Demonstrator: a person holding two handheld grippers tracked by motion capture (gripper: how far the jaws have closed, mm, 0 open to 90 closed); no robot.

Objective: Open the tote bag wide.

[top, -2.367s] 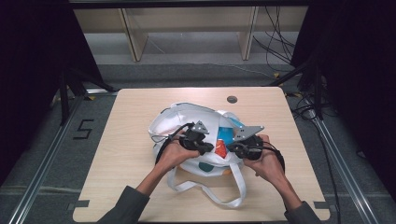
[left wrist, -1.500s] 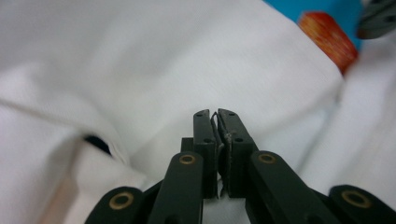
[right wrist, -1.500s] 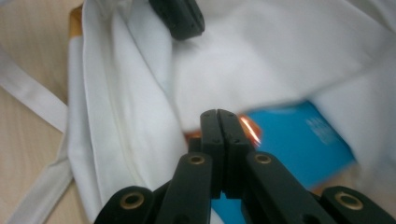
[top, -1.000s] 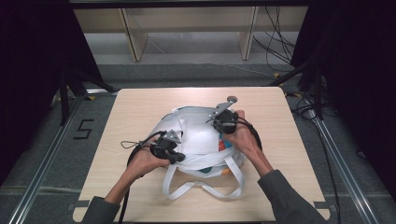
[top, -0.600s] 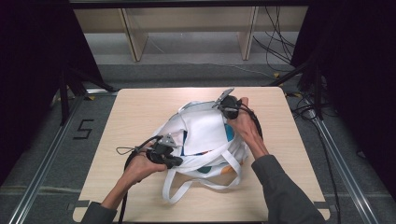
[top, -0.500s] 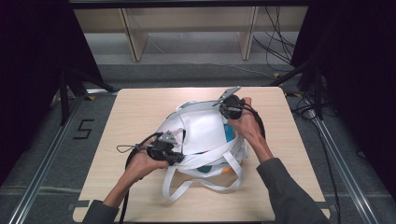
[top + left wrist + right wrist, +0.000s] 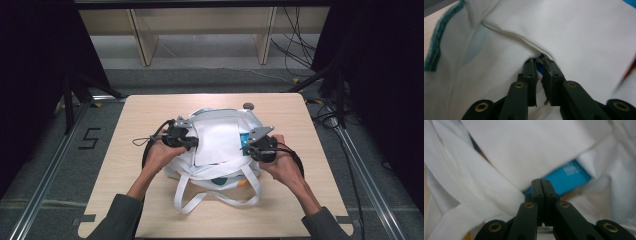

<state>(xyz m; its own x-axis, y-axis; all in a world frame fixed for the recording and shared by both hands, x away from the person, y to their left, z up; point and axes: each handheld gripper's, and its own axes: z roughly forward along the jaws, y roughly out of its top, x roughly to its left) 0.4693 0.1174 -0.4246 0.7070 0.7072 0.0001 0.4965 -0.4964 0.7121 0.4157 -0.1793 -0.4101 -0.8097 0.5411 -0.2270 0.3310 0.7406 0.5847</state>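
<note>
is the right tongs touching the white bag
Cannot tell. In the right gripper view the right tongs are shut with their tips against the bag fabric, but no cloth shows pinched and no gap shows.

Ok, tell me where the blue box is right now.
In the high view the blue box peeks from the white bag at its right side, beside the right gripper.

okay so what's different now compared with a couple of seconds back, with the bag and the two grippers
The right gripper went out to the far rim of the white bag and came back to its right side, folding a flap toward the person. The left gripper shifted to the bag's left edge; its jaws have just been opening slightly. The small round object stayed put.
</note>
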